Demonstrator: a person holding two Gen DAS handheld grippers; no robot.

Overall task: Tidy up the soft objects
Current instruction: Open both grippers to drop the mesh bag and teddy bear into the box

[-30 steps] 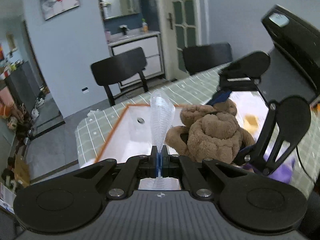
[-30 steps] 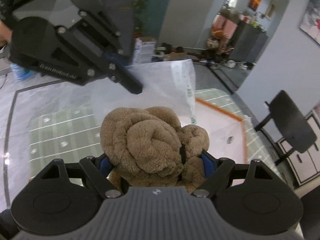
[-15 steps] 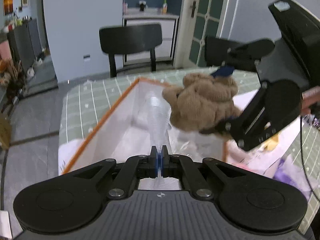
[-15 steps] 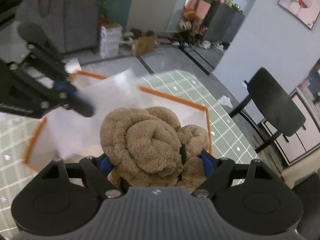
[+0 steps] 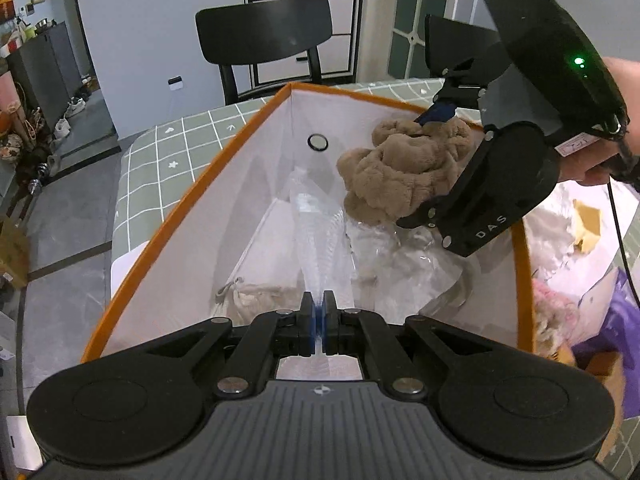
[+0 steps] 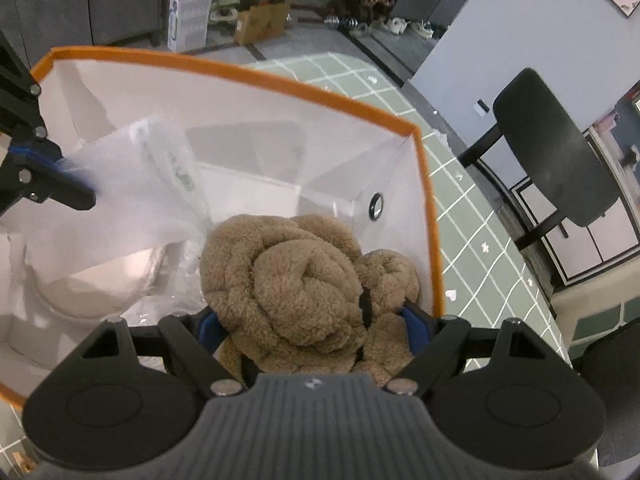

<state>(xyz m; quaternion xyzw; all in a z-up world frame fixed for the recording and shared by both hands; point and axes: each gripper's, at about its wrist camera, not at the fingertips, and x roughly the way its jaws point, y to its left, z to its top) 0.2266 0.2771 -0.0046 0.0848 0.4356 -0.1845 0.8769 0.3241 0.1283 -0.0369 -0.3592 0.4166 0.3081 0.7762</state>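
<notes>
A white storage box with an orange rim [image 5: 192, 188] stands on the table. My right gripper [image 5: 428, 168] is shut on a brown plush toy [image 5: 400, 172] and holds it tilted down inside the box near the far right wall. In the right wrist view the plush toy [image 6: 296, 280] fills the space between the blue pads of the right gripper [image 6: 308, 320], above the box rim [image 6: 280, 80]. My left gripper [image 5: 319, 312] is shut on a clear plastic bag [image 5: 320, 236] that hangs down into the box. The left gripper [image 6: 60, 184] and its bag [image 6: 132, 184] show at the left.
A beige drawstring pouch [image 5: 260, 296] and a white rounded bundle [image 6: 92, 284] lie on the box floor. The table wears a green checked cloth [image 5: 180, 148]. A black chair [image 5: 272, 32] stands beyond it. Right of the box lie a pink plush [image 5: 556, 312] and a yellow item [image 5: 586, 220].
Both grippers have come down over the box. The plush toy went from above the rim to inside the walls, and the plastic bag sank with the left gripper.
</notes>
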